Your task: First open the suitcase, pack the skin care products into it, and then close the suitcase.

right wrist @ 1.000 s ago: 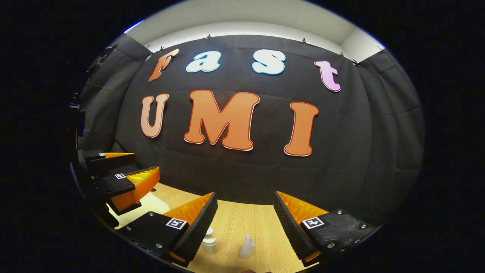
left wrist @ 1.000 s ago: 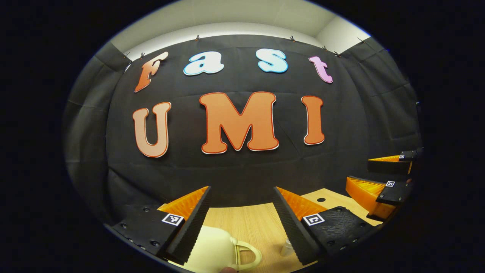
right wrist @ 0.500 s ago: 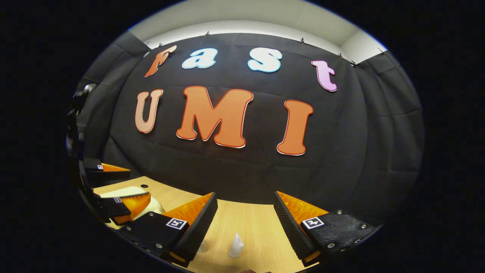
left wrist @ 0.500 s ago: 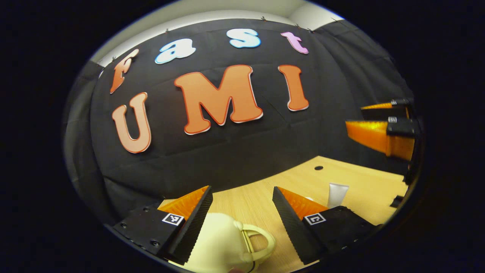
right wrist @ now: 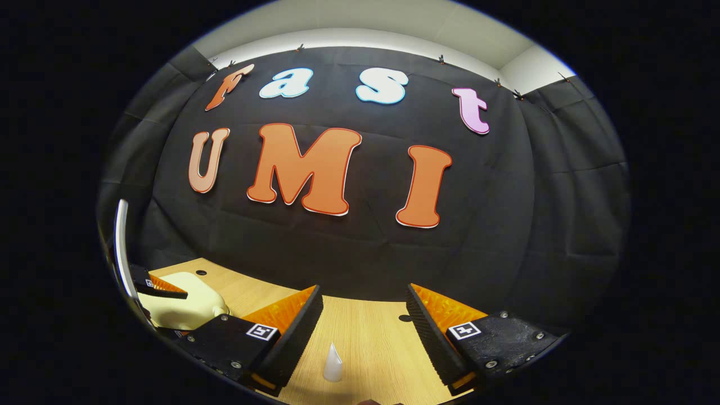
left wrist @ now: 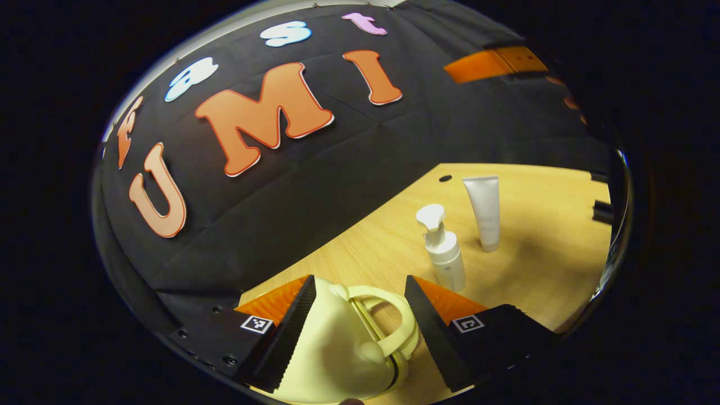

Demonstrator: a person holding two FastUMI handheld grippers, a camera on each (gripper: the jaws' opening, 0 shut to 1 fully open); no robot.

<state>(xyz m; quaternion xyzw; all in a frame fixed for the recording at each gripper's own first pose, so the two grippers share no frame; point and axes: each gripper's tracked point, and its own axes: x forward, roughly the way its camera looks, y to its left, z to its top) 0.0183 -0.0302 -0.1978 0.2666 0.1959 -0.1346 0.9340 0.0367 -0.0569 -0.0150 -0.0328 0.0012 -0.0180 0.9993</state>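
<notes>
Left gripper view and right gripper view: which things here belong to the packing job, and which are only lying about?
Belong to the job:
- cream suitcase, closed, between the open left gripper fingers
- pump bottle, standing
- white tube, standing on its cap
- right gripper, open above the table

Only lying about:
- wooden table
- round hole in the tabletop

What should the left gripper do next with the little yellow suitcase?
Probably lower a bit more and close on the suitcase near its handle, to start opening it. The left gripper hangs open with its jaws on either side of the handle end, touching nothing. The suitcase looks closed, and the pump bottle and tube wait on the table.
</notes>
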